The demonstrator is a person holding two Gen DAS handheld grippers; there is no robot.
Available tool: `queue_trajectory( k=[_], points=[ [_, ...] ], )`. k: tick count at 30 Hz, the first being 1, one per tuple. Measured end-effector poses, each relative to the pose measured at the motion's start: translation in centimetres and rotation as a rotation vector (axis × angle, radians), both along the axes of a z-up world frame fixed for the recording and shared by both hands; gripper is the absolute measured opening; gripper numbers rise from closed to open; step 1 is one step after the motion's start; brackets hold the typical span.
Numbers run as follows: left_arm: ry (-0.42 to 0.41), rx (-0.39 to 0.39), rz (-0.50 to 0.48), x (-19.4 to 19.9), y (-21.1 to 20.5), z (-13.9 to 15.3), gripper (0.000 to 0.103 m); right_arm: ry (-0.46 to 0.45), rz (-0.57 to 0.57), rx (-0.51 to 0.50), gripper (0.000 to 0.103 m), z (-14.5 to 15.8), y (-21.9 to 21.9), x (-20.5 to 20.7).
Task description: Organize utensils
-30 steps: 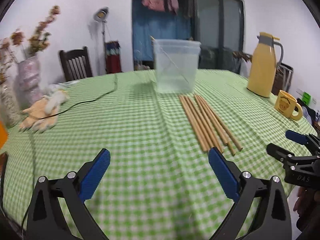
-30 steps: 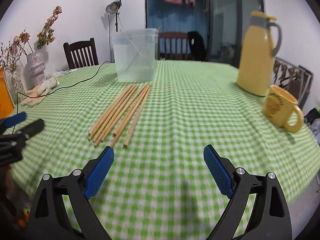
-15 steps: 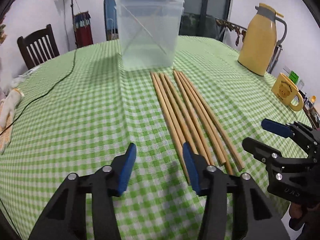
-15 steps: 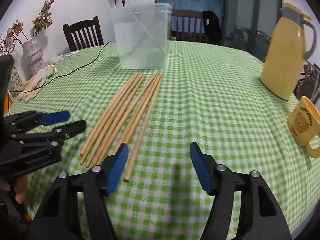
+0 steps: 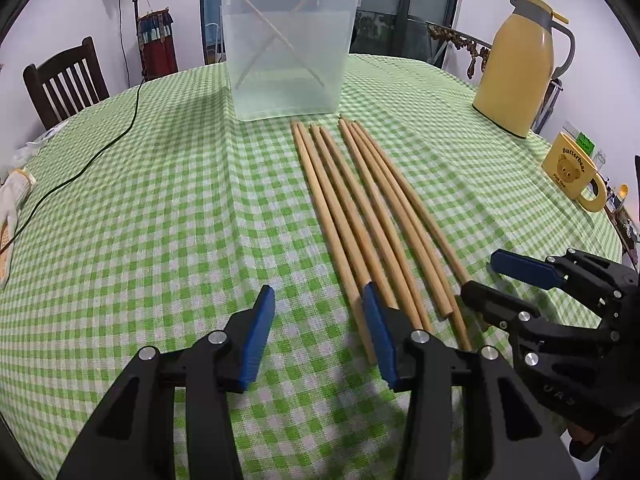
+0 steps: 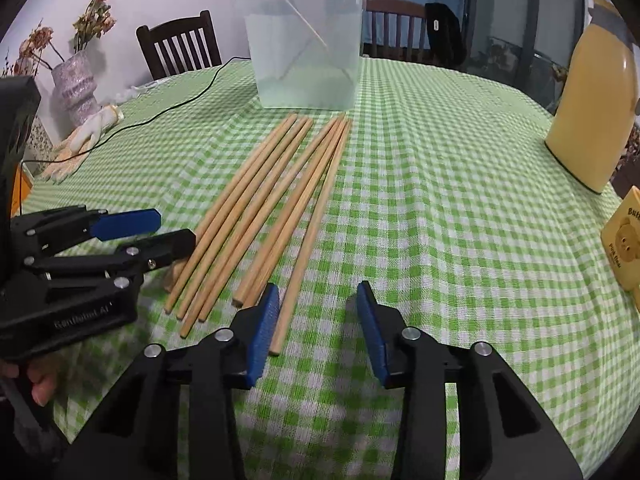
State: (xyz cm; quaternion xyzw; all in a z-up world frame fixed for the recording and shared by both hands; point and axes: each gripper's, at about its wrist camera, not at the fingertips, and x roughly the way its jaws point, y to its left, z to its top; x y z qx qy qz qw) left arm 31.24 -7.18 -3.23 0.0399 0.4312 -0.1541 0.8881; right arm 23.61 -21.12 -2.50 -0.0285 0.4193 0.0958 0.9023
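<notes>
Several wooden chopsticks (image 5: 360, 208) (image 6: 276, 200) lie side by side on the green checked tablecloth, pointing at a clear plastic container (image 5: 288, 64) (image 6: 306, 40) that holds two crossed sticks. My left gripper (image 5: 318, 292) (image 6: 172, 226) hovers half open at the near left end of the row. Its right pad sits over the leftmost stick's end, and nothing is pinched. My right gripper (image 6: 318, 290) (image 5: 480, 272) is closing at the row's right side. The rightmost stick's near end lies just inside its left pad, unpressed.
A yellow jug (image 5: 516, 68) and a yellow bear mug (image 5: 570, 172) stand at the right. A black cable (image 5: 80, 172) runs over the cloth on the left, by a glove (image 6: 84, 136) and a vase of dried flowers (image 6: 76, 84). A dark chair (image 5: 64, 80) stands behind the table.
Both grippers came forward and down to the near ends of the chopsticks, tilting toward the table. Both narrowed from wide open; the left has since held still, while the right keeps narrowing.
</notes>
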Motion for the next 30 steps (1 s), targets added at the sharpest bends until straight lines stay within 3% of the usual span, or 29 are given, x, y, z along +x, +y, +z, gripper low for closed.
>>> queue_trajectory(
  k=[11, 14, 16, 17, 30],
  points=[
    [-0.041, 0.116, -0.038, -1.3, -2.0, 0.0, 0.026, -0.032, 0.019, -0.076, 0.024, 0.0, 0.3, -0.9],
    [-0.033, 0.096, -0.045, -1.7, -1.7, 0.1, 0.019, -0.034, 0.026, -0.088, 0.019, 0.0, 0.6, -1.2],
    [-0.034, 0.1, -0.045, -2.1, -1.4, 0.1, 0.007, -0.033, 0.031, -0.085, 0.008, 0.0, 0.6, -1.4],
    [-0.036, 0.102, -0.042, -2.3, -1.2, 0.1, 0.005, -0.032, 0.033, -0.083, 0.008, 0.0, 0.6, -1.5],
    [-0.028, 0.006, 0.022, -5.0, 3.1, 0.6, 0.004, -0.046, -0.007, -0.105, 0.007, 0.0, 0.0, -2.3]
  ],
)
